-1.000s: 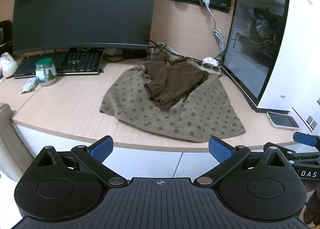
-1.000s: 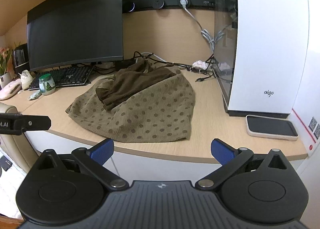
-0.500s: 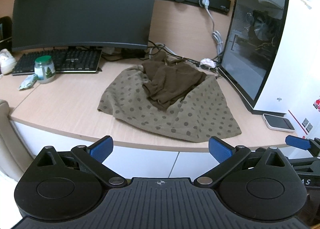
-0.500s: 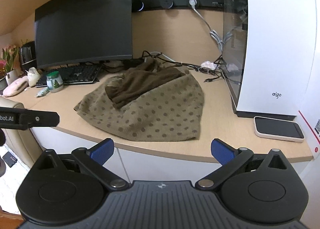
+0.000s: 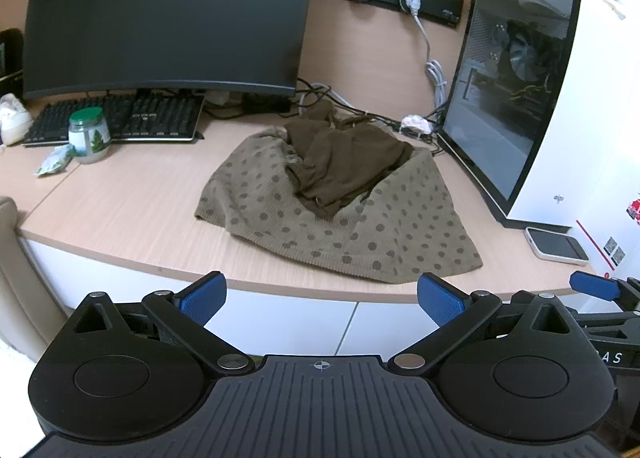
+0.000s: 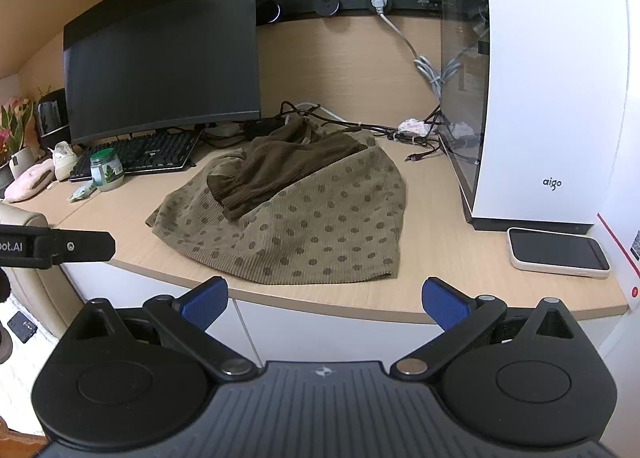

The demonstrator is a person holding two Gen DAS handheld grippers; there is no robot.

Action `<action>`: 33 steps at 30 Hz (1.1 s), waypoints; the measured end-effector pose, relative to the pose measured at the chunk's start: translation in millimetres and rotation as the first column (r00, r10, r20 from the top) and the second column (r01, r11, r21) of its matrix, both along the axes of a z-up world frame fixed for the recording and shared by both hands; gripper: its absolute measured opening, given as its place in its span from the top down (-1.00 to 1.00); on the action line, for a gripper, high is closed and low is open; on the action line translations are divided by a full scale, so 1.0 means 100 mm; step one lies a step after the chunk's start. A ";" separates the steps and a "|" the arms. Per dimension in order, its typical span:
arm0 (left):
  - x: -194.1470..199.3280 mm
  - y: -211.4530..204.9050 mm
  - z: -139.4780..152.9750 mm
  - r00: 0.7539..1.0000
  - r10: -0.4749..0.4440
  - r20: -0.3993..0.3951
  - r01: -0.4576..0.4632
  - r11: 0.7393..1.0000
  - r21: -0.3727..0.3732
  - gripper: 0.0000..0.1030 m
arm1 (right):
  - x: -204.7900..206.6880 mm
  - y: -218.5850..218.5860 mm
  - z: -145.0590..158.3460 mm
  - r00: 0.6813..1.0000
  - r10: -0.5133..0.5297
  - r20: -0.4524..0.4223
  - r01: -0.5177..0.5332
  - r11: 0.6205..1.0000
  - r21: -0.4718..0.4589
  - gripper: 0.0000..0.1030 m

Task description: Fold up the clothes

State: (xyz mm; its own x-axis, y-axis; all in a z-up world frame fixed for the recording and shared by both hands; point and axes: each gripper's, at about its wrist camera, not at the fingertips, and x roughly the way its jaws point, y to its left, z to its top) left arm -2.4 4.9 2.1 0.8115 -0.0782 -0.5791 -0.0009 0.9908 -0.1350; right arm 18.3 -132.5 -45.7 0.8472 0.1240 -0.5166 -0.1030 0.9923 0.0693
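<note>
The polka-dot garment (image 5: 328, 214) lies heaped on the surface (image 5: 120, 210) with a dark brown garment (image 5: 344, 162) bunched on top, its hem near the front edge; bare wood opens to its left, while the white computer case (image 5: 568, 106) and a phone (image 6: 558, 252) crowd its right. Only the right wrist view shows the flowers (image 6: 12, 126) at far left. Both the left gripper (image 5: 320, 294) and right gripper (image 6: 324, 296) hang before the edge, fingers spread wide and empty, the clothes well beyond them.

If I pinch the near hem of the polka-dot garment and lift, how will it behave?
The polka-dot garment lies slumped and ribbed, so it will probably drape limply. The dark brown garment crumpled on top will likely slide off or drag along.
</note>
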 end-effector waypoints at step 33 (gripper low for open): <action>0.08 -0.08 -0.03 0.999 -0.032 -0.015 0.032 0.999 0.006 -1.00 | 0.05 -0.13 0.02 0.999 -0.046 0.000 0.046 0.998 0.038 -1.00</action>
